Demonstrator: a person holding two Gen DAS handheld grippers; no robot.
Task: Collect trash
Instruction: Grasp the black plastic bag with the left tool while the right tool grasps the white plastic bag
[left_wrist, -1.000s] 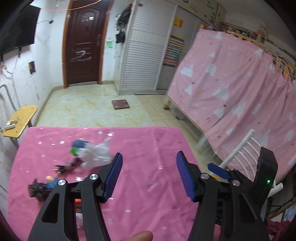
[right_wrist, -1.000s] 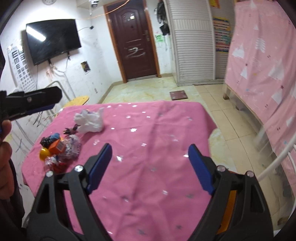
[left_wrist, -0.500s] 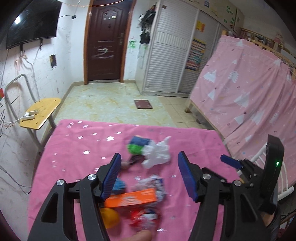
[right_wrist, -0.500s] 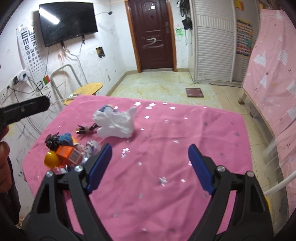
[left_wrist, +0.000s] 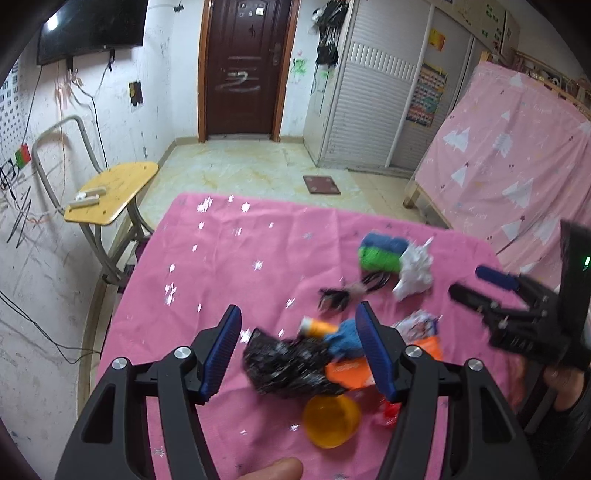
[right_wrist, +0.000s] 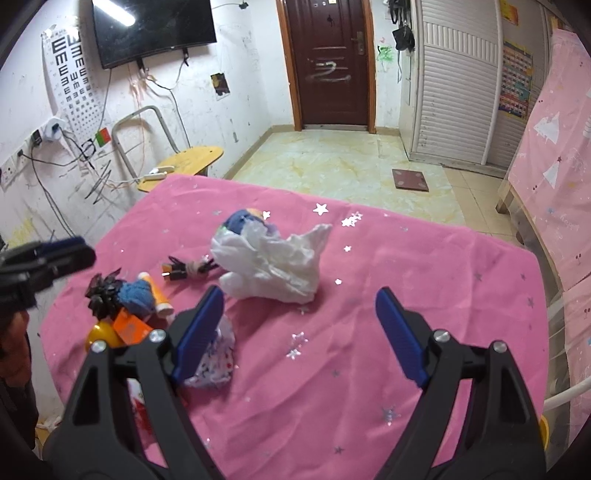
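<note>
One white bag (right_wrist: 273, 258), one black wrapper (left_wrist: 288, 363), one yellow cup (left_wrist: 331, 421) — possibly two orange items.

Left gripper (left_wrist: 298, 345) is held above the near-left part of the worktop (left_wrist: 229, 258), jaws spread wide with nothing clasped. Right gripper (right_wrist: 300, 332) is held over the worktop's near edge, jaws likewise parted wide. A fingertip (left_wrist: 271, 470) is seen beneath the left gripper.
</note>
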